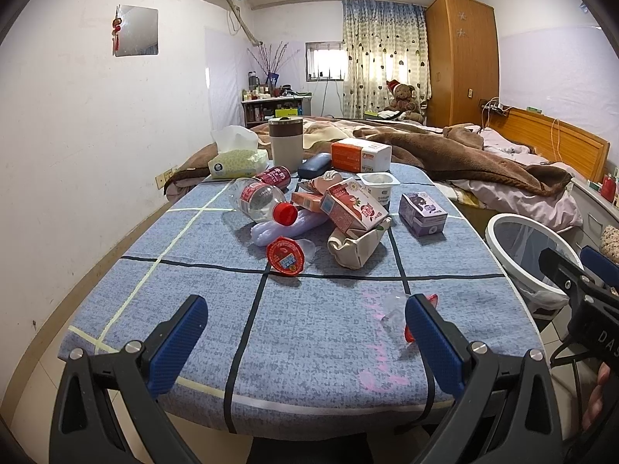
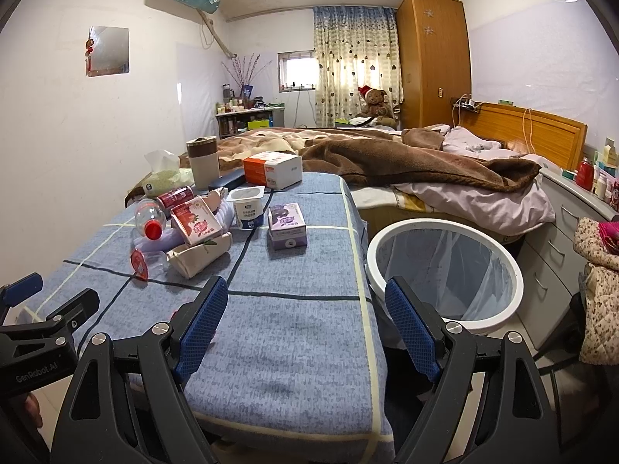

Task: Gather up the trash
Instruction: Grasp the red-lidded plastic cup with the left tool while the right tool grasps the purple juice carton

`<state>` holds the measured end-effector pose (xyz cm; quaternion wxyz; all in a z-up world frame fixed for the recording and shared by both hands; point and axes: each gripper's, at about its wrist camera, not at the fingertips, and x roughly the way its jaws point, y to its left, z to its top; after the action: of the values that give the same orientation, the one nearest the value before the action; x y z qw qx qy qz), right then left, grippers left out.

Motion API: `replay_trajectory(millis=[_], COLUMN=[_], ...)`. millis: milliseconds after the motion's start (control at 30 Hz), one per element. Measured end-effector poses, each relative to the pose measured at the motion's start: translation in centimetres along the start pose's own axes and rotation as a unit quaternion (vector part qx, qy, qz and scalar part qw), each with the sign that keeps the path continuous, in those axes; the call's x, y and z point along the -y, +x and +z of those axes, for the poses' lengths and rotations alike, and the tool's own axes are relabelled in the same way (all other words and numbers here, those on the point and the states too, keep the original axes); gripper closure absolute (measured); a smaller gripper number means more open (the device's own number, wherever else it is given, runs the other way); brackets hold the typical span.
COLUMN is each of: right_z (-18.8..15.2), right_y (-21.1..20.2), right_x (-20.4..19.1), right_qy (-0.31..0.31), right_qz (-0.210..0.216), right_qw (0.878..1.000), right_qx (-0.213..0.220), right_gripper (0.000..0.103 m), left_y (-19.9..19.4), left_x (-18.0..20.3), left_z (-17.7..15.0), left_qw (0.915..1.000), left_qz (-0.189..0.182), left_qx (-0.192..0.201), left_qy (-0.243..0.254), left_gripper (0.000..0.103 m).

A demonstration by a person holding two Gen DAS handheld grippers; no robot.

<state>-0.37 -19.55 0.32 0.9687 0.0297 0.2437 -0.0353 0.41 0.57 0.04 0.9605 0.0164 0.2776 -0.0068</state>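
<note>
Both my tongs gape wide, holding nothing. Left tongs (image 1: 305,332) hover over the near end of the blue-checked surface (image 1: 309,348), a small clear cup with red lid (image 1: 402,309) just beside the right finger. Right tongs (image 2: 305,321) hang at the surface's right edge, next to the white-rimmed trash bin (image 2: 445,270). Trash pile mid-surface: plastic bottle (image 1: 259,201), pink carton (image 1: 354,205), purple box (image 1: 423,212), yogurt cup (image 1: 377,185).
</note>
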Motion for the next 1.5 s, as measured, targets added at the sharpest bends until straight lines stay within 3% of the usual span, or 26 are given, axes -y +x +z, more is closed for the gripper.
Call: replay_trajectory(millis=[300, 800, 1233, 1367, 1500], right_z=[1.7, 4.7, 5.7, 5.7, 5.7], right_y=[3.2, 12.4, 17.8, 19.1, 20.1], right_x=[0.2, -0.4, -0.9, -1.3, -1.6], right_qy=[-0.016, -0.037, -0.045, -0.052, -0.064], right_qz=[-0.002, 0.023, 0.048, 0.066, 0.058], right_qw=[1.000, 0.998, 0.991, 0.986, 0.983], right_qx=[0.003, -0.054, -0.121, -0.145, -0.160], right_gripper=[0.018, 0.018, 0.018, 0.018, 0.018], left_y=[4.1, 11.2, 16.1, 17.1, 17.6], left_x=[-2.1, -6.4, -5.7, -5.6, -6.0], left_z=[0.6, 4.5, 4.5, 4.3, 4.1], left_qw=[0.9988, 0.9928, 0.9901, 0.9880, 0.9862], left_qz=[-0.011, -0.029, -0.046, -0.054, -0.059], left_qx=[-0.044, -0.077, -0.123, -0.135, -0.142], left_qy=[-0.017, -0.086, -0.050, -0.053, -0.062], left_gripper=[0.000, 0.000, 0.001, 0.002, 0.004])
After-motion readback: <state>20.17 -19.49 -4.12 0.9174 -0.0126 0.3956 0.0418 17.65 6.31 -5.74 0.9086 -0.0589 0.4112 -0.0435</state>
